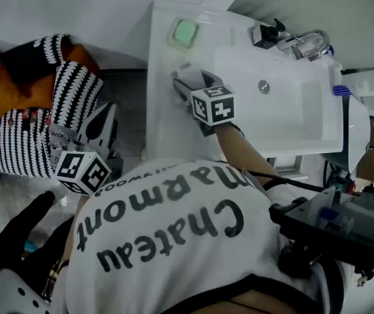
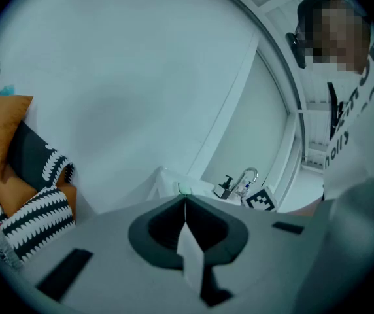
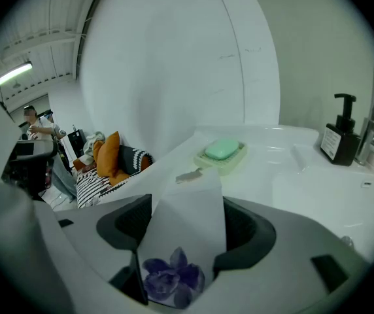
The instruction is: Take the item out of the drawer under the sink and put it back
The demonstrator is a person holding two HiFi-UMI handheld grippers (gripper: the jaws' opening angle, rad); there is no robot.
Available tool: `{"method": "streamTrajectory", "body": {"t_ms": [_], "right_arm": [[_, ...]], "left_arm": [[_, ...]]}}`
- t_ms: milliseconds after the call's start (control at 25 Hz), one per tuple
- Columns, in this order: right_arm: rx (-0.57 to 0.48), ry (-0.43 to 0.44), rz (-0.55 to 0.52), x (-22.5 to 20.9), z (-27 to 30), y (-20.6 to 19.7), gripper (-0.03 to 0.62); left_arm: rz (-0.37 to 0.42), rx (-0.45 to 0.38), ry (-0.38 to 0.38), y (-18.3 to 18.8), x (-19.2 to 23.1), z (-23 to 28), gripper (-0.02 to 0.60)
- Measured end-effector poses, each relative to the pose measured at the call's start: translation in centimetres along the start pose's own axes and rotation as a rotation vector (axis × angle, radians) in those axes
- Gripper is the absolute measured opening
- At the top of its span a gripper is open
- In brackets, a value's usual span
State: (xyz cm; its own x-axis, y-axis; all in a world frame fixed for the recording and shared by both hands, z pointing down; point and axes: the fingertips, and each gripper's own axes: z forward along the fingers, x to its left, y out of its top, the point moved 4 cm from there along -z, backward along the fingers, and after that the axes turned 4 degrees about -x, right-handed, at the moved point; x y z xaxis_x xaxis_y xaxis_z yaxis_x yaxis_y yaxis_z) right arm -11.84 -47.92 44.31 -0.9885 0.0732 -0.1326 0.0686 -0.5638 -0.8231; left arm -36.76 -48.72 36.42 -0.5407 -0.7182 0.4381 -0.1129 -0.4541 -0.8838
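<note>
My right gripper (image 3: 188, 188) is shut on a white packet (image 3: 186, 241) printed with a purple flower; the packet stands upright between the jaws. In the head view this gripper (image 1: 190, 84) hovers over the white counter (image 1: 164, 116) left of the sink basin (image 1: 285, 110). My left gripper (image 1: 102, 133) hangs off the counter's left side, over the floor, with its jaws pressed together and nothing between them (image 2: 185, 205). The drawer under the sink is hidden by the counter and the person's body.
A green soap in its dish (image 1: 185, 31) lies at the counter's far corner. A black pump bottle (image 1: 265, 34) and a chrome tap (image 1: 305, 44) stand behind the basin. Striped and orange cushions (image 1: 30, 103) lie at the left.
</note>
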Motion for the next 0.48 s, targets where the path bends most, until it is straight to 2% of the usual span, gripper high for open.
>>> {"method": "streamTrajectory", "body": {"t_ms": [480], "right_arm": [[-0.005,-0.004,-0.026,0.26,-0.02,0.05,0.318]], "left_arm": [[-0.002,-0.004,0.005,0.12,0.26,-0.17,0.009]]}}
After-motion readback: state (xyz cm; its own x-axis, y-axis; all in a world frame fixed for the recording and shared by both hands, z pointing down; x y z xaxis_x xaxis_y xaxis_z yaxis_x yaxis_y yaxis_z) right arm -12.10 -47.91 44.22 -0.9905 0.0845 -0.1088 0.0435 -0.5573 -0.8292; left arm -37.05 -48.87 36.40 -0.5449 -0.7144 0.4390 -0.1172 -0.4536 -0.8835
